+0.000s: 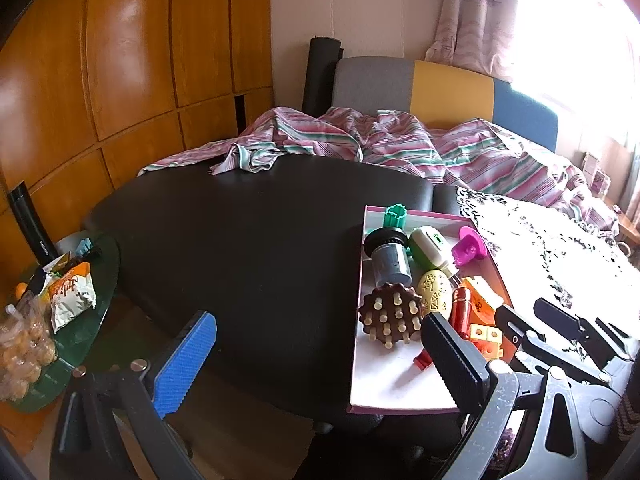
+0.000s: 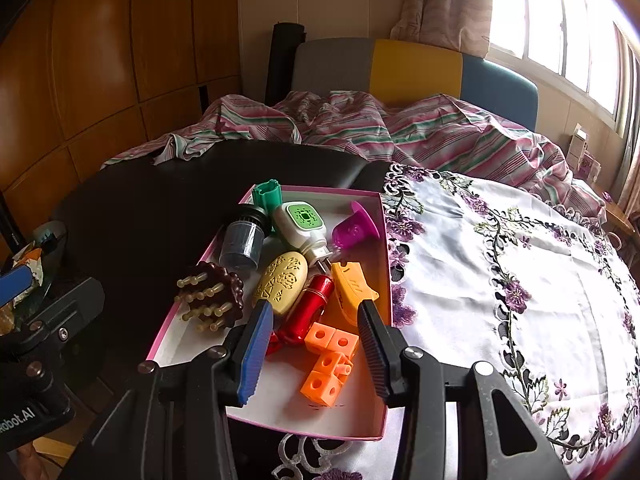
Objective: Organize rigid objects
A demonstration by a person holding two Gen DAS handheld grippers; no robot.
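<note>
A pink-rimmed white box (image 2: 280,412) sits on the table and holds several rigid items. Among them are a brown studded massager (image 2: 210,300), a cream egg shape (image 2: 282,282), a red cylinder (image 2: 308,308), a dark grey jar (image 2: 242,246), a white-and-green plug-in (image 2: 302,224), a magenta cup (image 2: 354,230) and joined orange cubes (image 2: 328,360). My right gripper (image 2: 316,352) hovers over the box's near end, open, with the cubes lying below between its pads, untouched. My left gripper (image 1: 320,360) is open over the black table (image 1: 240,260), its black finger (image 1: 452,360) overlapping the box (image 1: 392,380).
A white embroidered cloth (image 2: 520,280) covers the table right of the box. Striped bedding (image 1: 400,140) lies behind the table. At the left, a green glass side table (image 1: 108,280) carries snack bags (image 1: 72,292). Wooden wardrobe doors (image 1: 120,60) fill the left wall.
</note>
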